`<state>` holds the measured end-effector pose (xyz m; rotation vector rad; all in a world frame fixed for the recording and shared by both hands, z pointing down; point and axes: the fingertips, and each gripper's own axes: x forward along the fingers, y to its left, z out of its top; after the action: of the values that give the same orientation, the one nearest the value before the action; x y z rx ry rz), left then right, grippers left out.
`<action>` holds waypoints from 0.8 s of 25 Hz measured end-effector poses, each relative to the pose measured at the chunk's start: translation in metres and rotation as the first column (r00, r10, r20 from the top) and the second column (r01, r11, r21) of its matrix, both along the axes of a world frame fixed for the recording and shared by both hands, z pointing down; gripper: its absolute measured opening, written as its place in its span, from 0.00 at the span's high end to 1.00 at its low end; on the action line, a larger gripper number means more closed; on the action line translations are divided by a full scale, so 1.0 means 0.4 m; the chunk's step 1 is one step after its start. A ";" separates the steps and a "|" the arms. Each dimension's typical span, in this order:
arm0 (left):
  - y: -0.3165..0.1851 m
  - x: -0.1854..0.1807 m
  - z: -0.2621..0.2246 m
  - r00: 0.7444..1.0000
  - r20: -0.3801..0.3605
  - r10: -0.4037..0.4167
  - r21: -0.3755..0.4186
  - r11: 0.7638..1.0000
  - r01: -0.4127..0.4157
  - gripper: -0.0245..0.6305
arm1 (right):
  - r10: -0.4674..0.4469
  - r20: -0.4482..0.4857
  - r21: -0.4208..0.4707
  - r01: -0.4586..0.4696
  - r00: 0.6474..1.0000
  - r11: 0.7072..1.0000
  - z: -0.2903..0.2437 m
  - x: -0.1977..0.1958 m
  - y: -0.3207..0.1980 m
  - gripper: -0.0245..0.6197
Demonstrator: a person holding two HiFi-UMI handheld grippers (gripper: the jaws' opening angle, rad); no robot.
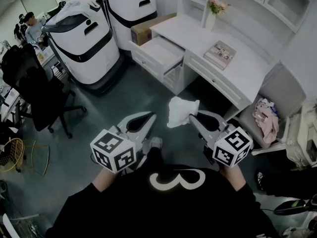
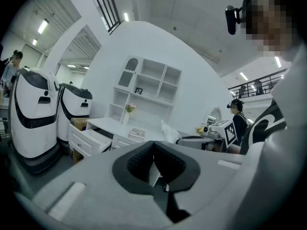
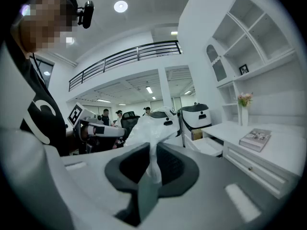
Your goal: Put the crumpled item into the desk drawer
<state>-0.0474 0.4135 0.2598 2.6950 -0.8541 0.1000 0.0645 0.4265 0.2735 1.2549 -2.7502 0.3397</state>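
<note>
The crumpled item (image 1: 179, 110) is a white wad of thin paper or plastic. My right gripper (image 1: 190, 118) is shut on its lower edge and holds it up in the air, short of the desk. In the right gripper view the crumpled item (image 3: 152, 128) rises from between the jaws of the right gripper (image 3: 152, 146). The white desk (image 1: 237, 71) stands ahead, and its left drawer (image 1: 161, 51) is pulled out and looks empty. My left gripper (image 1: 150, 116) hovers beside the right one, shut with nothing in it. Seen in the left gripper view, the drawer (image 2: 91, 139) lies left of that gripper (image 2: 153, 143).
A book (image 1: 220, 54) and a vase of flowers (image 1: 214, 11) sit on the desk. A cardboard box (image 1: 148, 28) and two white robots (image 1: 86, 41) stand left of the drawer. There is a black office chair (image 1: 37, 90) at the left and a chair with clothes (image 1: 270, 114) at the right.
</note>
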 end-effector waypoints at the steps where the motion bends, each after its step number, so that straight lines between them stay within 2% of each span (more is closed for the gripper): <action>1: 0.005 0.001 -0.004 1.000 0.002 0.003 0.001 1.000 -0.003 0.95 | 0.004 0.002 0.000 -0.004 1.000 1.000 -0.003 0.002 0.003 0.89; 10: -0.014 0.030 -0.007 1.000 0.016 0.023 0.005 1.000 -0.023 0.95 | 0.042 0.015 0.004 -0.042 0.999 0.999 0.000 0.045 -0.015 0.89; 20: -0.151 0.071 0.035 0.998 0.024 0.055 -0.013 0.998 -0.055 0.95 | 0.084 0.036 -0.020 -0.084 0.996 0.996 0.041 0.082 -0.149 0.89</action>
<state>-0.0190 0.3530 0.2740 2.7115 -0.7833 0.1497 0.0972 0.3668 0.2899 1.3760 -2.7233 0.3991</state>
